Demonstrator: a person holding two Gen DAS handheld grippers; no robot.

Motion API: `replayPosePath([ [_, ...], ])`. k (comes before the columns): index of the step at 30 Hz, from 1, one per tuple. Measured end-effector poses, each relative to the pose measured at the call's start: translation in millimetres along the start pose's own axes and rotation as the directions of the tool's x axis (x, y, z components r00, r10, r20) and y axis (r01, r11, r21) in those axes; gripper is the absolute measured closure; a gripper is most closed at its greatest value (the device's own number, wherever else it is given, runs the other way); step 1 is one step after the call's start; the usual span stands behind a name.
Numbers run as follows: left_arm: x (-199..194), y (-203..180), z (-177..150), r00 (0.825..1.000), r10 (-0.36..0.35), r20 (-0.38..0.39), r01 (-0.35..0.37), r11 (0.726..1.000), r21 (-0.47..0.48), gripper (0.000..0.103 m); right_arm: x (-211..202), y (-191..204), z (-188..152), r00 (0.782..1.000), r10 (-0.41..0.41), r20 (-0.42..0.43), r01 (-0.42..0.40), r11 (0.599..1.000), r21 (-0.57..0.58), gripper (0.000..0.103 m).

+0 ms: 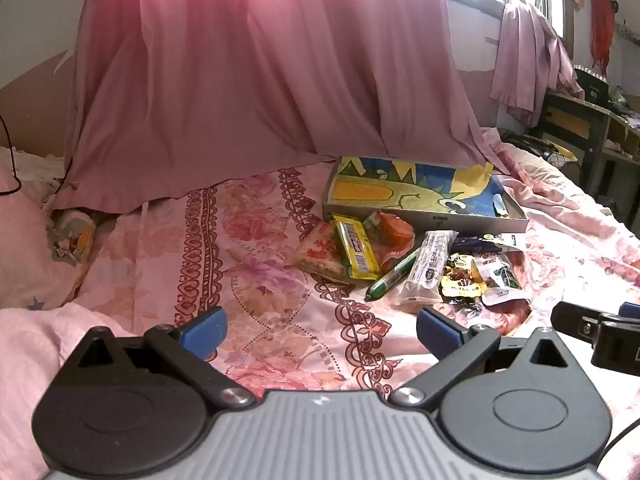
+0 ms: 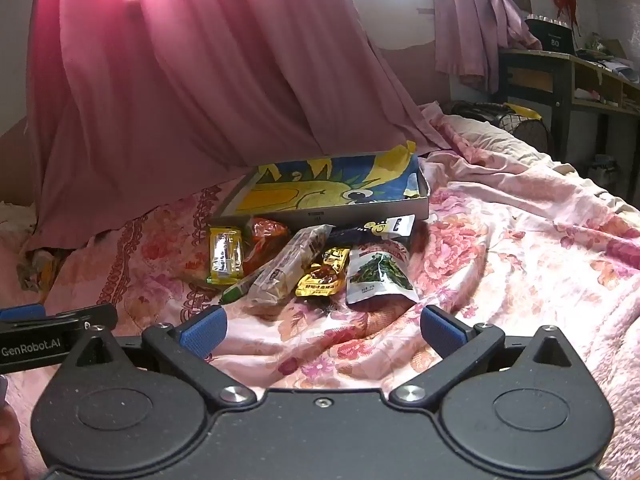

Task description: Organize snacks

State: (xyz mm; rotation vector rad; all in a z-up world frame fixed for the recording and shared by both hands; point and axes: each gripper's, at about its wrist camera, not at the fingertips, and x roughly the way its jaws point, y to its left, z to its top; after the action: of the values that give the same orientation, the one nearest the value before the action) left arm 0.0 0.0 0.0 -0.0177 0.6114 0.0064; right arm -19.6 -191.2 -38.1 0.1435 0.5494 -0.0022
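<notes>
Nothing is sorted yet: the colourful plastic snack packets lie piled on the flowered pink bedsheet before the shallow grey cardboard box with the yellow cartoon lining, which holds no packet, while the left gripper and the right gripper hover spread wide, holding nothing.

"GenRobot.AI" marks the left hand-held gripper; "80" a black box.

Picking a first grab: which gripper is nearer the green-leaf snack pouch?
Right. The right gripper sits open just short of the pouch; the left gripper is off to the pouch's left.
</notes>
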Motion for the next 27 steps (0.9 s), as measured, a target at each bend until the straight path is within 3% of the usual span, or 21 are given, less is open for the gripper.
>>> replayPosePath([
  [27,0.1,-0.1,0.0,1.0,0.003,-0.003,-0.003,1.0,0.005,0.0,0.6,-1.4,-0.3,1.0,0.001,-0.006,-0.001,1.0,0.004,0.001],
])
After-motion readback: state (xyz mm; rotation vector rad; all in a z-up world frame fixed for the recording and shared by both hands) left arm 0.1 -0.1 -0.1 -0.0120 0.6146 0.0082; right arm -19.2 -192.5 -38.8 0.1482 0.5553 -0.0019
